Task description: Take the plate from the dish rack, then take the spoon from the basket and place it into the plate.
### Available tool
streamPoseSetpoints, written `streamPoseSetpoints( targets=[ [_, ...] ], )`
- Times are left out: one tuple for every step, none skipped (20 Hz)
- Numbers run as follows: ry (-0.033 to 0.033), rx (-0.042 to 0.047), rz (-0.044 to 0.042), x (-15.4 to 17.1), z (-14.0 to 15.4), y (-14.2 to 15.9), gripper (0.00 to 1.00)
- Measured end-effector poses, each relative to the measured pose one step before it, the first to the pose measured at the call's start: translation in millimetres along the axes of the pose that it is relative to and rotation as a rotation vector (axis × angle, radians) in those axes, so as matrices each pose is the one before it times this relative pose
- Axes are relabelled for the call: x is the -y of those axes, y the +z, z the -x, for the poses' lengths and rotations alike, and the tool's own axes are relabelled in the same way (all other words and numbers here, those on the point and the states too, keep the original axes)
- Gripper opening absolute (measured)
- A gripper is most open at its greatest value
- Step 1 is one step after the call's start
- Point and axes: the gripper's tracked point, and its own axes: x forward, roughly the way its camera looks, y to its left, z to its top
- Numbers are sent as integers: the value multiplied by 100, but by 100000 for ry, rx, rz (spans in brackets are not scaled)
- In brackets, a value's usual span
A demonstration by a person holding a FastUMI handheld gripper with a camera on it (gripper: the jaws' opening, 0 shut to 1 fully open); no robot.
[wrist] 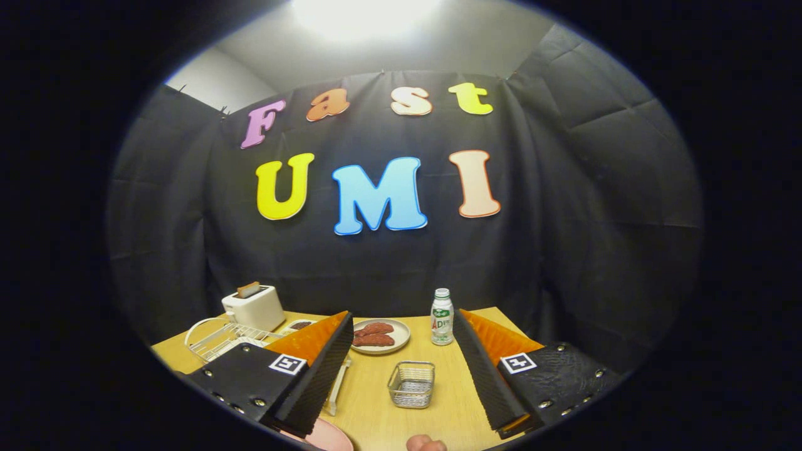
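The plate point(329, 435), a smooth pink round, lies flat on the counter point(369, 407) at its near edge, just below the left finger of the tool point(401, 376), part hidden by it. The tool stands open, its two black ribbed fingers point(319, 369) with orange backs spread wide and holding nothing. Between them sits one small square basket point(411, 384) of silver wire mesh; what lies inside it cannot be made out. A pale, slim spoon point(337, 383) lies on the wood just beside the left finger. Beyond the fingers stands one cream round dish point(380, 336) with two reddish-brown pieces on it, and one white plastic bottle point(442, 317) with a green label, upright. To the left is one white wire dish rack point(219, 338) and, behind it, one boxy white toaster point(254, 307) with a slice sticking up. The counter is light wood grain; creased black cloth walls the booth, under a bright ceiling light.
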Motion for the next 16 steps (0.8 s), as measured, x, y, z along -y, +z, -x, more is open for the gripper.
streamPoseSetpoints(
  targets=[
    [-903,22,203,1189,-218,-323,97],
    [-97,341,926,1019,-368,-577,97],
    [-112,171,1399,991,-335,-497,97],
    [98,-68,1733,896,-424,-665,97],
    [783,8,1534,743,-321,-751,97],
    [1603,-175,978,549,-386,-752,97],
    [2116,-995,422,384,-457,-1064,97],
    [2005,-1799,-404,388,-306,-1527,97],
    [1104,-182,-565,640,-485,-1039,97],
    [77,-175,206,961,-585,-1074,97],
    [-320,-225,322,795,-445,-1295,97],
    [-20,-715,-349,500,-518,-1498,97],
    [95,-208,-980,325,-433,-1252,97],
    [-676,-558,-714,573,-295,-1204,97],
    [-464,387,-1026,445,-356,-892,97],
    [-665,-325,-827,407,-323,-1058,97]
  ],
)
